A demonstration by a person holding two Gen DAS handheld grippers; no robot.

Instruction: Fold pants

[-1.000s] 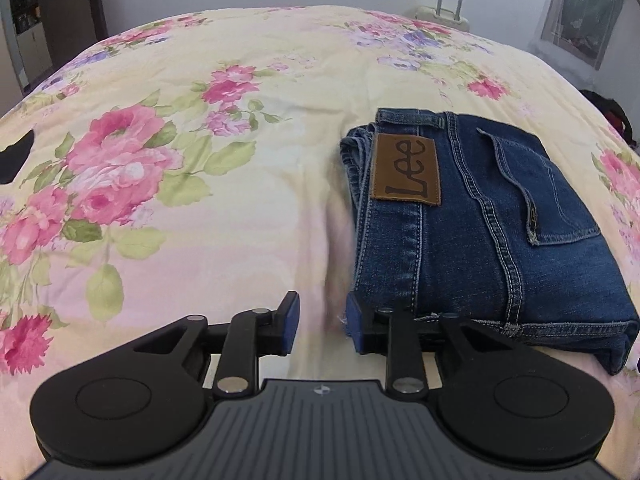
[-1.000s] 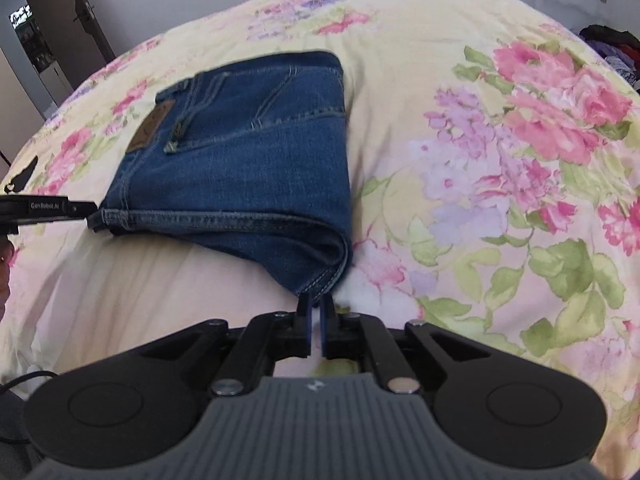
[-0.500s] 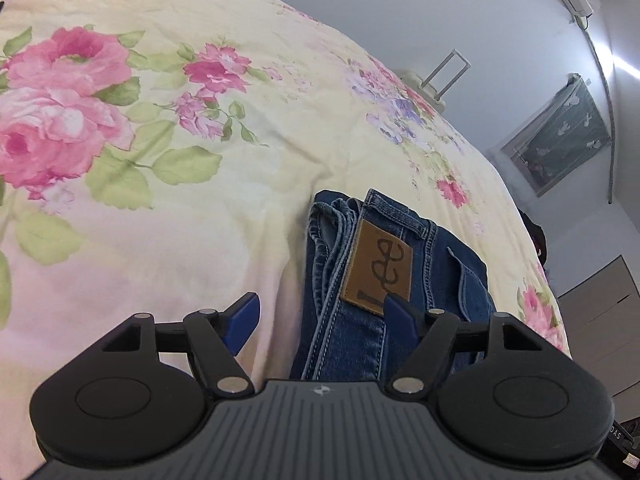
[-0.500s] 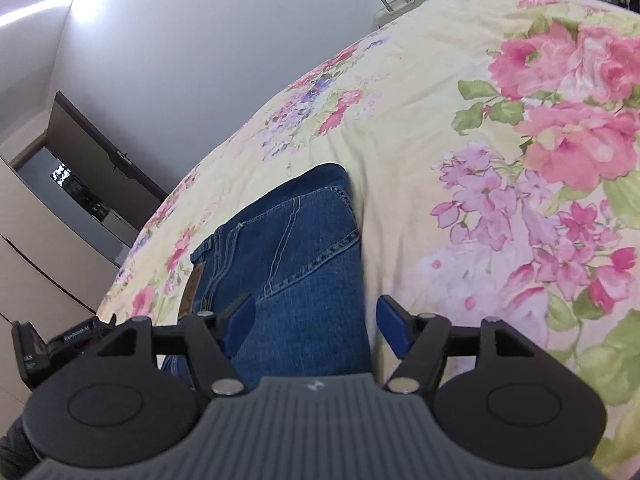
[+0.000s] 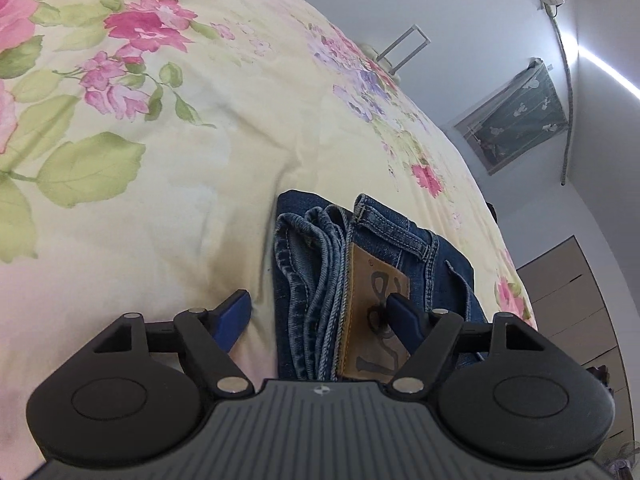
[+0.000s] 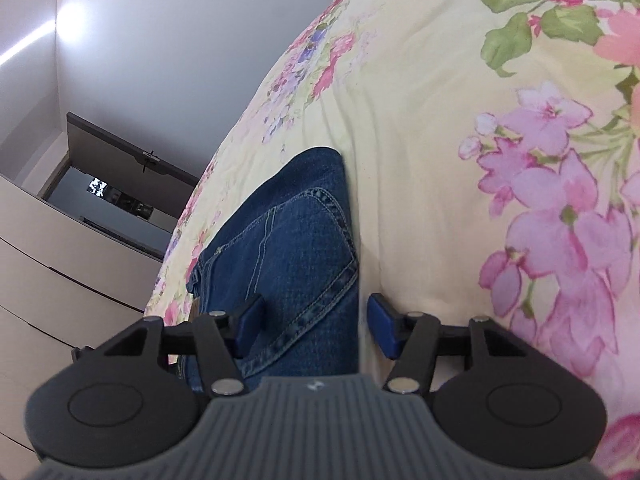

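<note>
Folded blue jeans [image 5: 316, 264] with a brown leather Lee patch [image 5: 372, 320] lie on the floral bedspread [image 5: 168, 176]. My left gripper [image 5: 320, 320] is open, low over the stacked waistband end, one finger on each side of it. In the right wrist view the jeans [image 6: 288, 240] show their folded edge and a back pocket. My right gripper [image 6: 316, 320] is open and straddles that edge, the left finger over the denim, the right finger over the bedspread [image 6: 460, 128].
A suitcase handle [image 5: 404, 46] stands beyond the bed's far edge. A dark wall hanging [image 5: 516, 120] and wardrobe doors [image 5: 576, 304] are at the right. In the right wrist view, pale drawers [image 6: 60, 264] and a dark doorway [image 6: 116, 188] are at the left.
Both grippers have opened and dropped low over the jeans, tilting sideways. The left has moved onto the waistband end, the right onto the opposite folded edge.
</note>
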